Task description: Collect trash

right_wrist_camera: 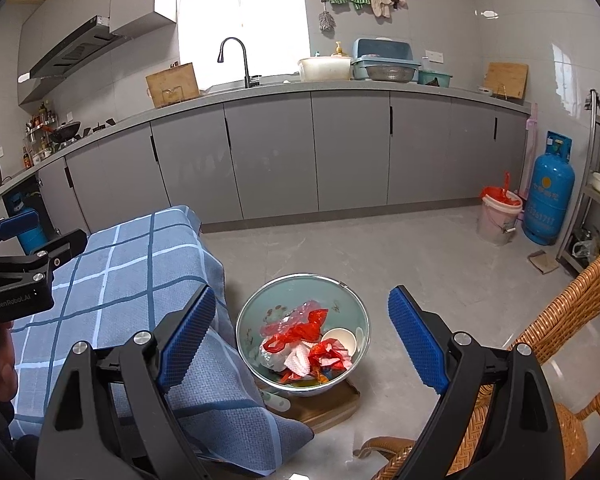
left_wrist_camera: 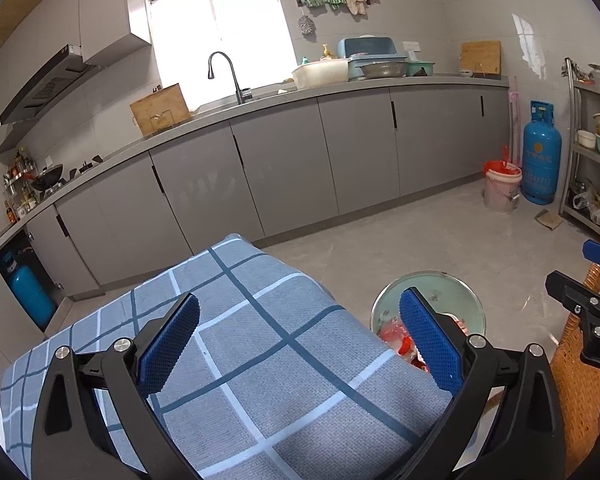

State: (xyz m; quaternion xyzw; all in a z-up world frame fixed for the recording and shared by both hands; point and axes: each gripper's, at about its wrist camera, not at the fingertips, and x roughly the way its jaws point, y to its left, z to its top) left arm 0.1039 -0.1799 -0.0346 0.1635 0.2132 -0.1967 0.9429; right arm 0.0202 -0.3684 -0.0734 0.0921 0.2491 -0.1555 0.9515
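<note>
Left gripper [left_wrist_camera: 298, 346] and right gripper [right_wrist_camera: 302, 340] both gape wide, grasping nothing. One bowl [right_wrist_camera: 350, 304] at twelve o'clock holds one paper cup [right_wrist_camera: 342, 342] among red wrappers [right_wrist_camera: 300, 328].

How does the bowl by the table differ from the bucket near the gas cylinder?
The bowl is wide, shallow and metal-rimmed, resting on a wooden board; the bucket is tall, pinkish and stands on the floor. The bowl's trash lies loose; the bucket has a red bag liner. Both hold red plastic.

left gripper [left_wrist_camera: 300, 344] spread, right gripper [right_wrist_camera: 308, 340] spread
</note>
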